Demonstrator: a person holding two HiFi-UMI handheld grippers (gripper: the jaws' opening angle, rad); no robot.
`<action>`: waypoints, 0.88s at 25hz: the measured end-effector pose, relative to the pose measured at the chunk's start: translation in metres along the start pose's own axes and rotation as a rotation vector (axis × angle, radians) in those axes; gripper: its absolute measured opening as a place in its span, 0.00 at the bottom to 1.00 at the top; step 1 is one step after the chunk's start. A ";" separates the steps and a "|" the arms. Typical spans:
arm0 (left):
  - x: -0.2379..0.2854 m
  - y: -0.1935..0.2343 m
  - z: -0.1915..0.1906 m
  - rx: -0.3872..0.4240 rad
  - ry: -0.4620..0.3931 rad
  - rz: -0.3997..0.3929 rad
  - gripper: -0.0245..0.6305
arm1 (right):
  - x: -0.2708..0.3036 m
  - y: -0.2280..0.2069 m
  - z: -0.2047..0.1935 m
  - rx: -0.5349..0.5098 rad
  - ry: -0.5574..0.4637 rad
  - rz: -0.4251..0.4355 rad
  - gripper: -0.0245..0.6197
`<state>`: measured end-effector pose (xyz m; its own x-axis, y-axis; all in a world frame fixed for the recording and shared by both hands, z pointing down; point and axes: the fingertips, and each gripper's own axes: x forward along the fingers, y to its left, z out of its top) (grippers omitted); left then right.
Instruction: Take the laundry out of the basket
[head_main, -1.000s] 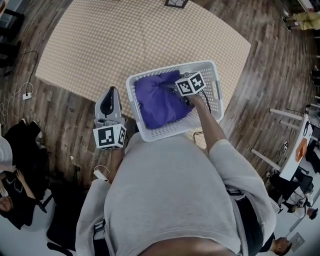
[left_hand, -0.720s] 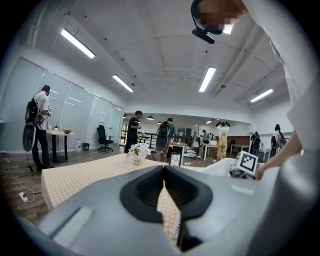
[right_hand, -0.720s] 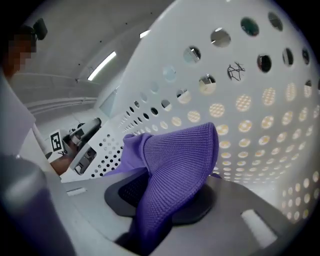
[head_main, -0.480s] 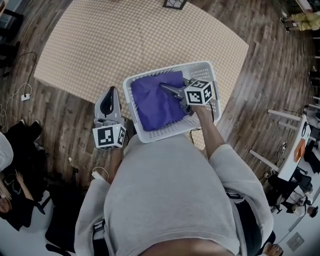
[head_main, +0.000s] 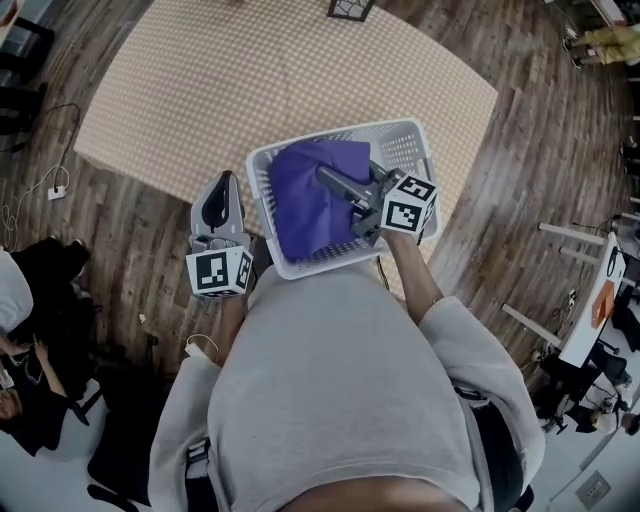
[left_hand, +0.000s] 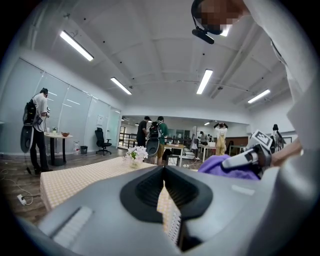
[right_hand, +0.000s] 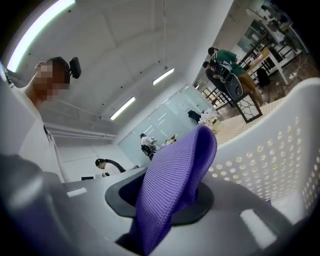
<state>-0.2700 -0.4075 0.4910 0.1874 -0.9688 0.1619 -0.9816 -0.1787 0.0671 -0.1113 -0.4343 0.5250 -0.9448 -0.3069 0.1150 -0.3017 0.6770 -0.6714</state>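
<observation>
Centrally, the white perforated basket (head_main: 330, 262) sat at the near edge of the checkered table (head_main: 200, 80) and contained the purple laundry (head_main: 300, 205), a knitted cloth filling its left part. The right gripper (head_main: 326, 177) reached into the basket, its jaws pinching a raised fold of that cloth. The left gripper (head_main: 221, 183) was held just beside the basket's left wall, its jaws pressed together on nothing.
</observation>
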 end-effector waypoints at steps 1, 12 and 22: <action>-0.001 0.000 0.000 0.002 -0.001 -0.001 0.05 | -0.002 0.002 0.004 -0.002 -0.021 -0.002 0.22; -0.022 -0.025 0.012 0.026 -0.038 -0.041 0.05 | -0.029 0.014 0.022 -0.063 -0.158 -0.104 0.22; -0.034 -0.049 0.030 0.058 -0.081 -0.058 0.05 | -0.078 0.061 0.107 -0.392 -0.313 -0.295 0.22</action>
<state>-0.2296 -0.3711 0.4523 0.2425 -0.9669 0.0795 -0.9702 -0.2419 0.0166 -0.0419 -0.4406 0.3974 -0.7483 -0.6634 -0.0062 -0.6281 0.7114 -0.3152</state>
